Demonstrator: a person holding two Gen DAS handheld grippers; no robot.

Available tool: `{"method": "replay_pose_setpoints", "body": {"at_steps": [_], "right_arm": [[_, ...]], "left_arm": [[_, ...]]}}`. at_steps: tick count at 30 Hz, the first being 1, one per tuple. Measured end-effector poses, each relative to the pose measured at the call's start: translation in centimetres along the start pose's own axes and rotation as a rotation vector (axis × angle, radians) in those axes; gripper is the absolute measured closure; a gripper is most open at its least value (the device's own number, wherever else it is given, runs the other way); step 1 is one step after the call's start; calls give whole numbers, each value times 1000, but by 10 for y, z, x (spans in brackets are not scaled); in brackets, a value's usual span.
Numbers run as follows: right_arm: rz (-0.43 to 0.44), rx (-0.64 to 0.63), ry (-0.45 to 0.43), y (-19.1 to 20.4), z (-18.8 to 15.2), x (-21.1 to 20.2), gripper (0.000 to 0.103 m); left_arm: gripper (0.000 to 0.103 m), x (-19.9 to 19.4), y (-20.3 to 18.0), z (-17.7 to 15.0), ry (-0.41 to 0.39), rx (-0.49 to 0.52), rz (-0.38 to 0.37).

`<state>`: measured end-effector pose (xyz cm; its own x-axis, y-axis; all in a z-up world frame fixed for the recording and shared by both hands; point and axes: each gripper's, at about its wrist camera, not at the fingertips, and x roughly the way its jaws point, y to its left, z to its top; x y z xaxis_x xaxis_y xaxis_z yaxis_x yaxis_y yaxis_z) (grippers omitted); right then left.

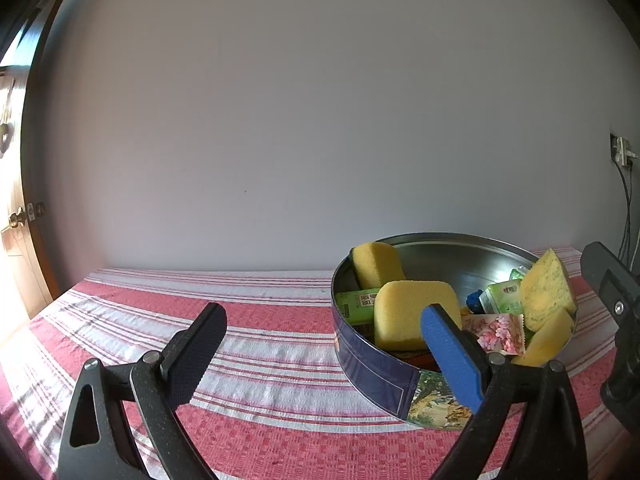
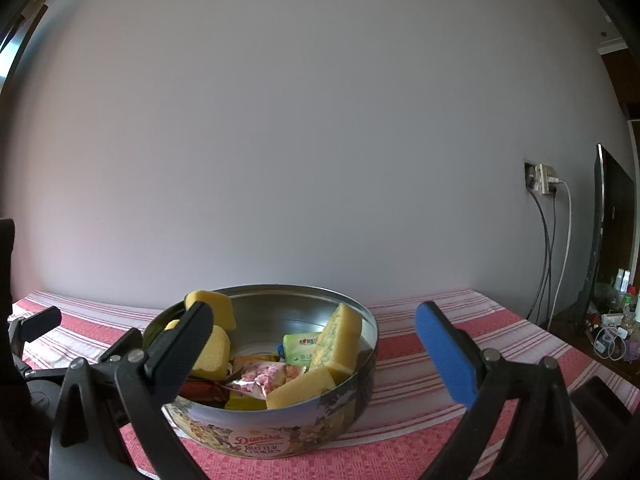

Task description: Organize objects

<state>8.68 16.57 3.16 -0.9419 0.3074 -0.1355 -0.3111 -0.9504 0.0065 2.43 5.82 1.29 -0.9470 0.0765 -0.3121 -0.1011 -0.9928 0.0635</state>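
The round cookie tin [image 2: 280,428] stands on the red-and-white striped tablecloth [image 1: 260,320], lid off, near the wall. Inside the tin I count four yellow sponges [image 2: 216,308]: two against its left wall and two leaning at its right rim, one of them with a green face [image 2: 334,344]. Between the sponges lie a green pouch [image 2: 300,346], a pink flowered packet [image 2: 268,374] and a green box [image 1: 356,304] along the tin's left wall. My left gripper [image 1: 320,356] is spread wide and empty, just left of the tin, with its blue finger [image 1: 452,356] over the tin's near rim. My right gripper [image 2: 316,352] is likewise spread wide and empty, hanging in front of the tin with its black finger [image 2: 180,356] over the left rim.
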Motion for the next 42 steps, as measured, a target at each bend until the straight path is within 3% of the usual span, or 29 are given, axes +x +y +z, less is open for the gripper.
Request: {"method": "replay_pose_setpoints", "body": {"at_steps": [42], "right_arm": [[49,-12,-4,-6,0,5,0]], "left_arm": [[4,-1,1,-2,-8,6,-7]]}}
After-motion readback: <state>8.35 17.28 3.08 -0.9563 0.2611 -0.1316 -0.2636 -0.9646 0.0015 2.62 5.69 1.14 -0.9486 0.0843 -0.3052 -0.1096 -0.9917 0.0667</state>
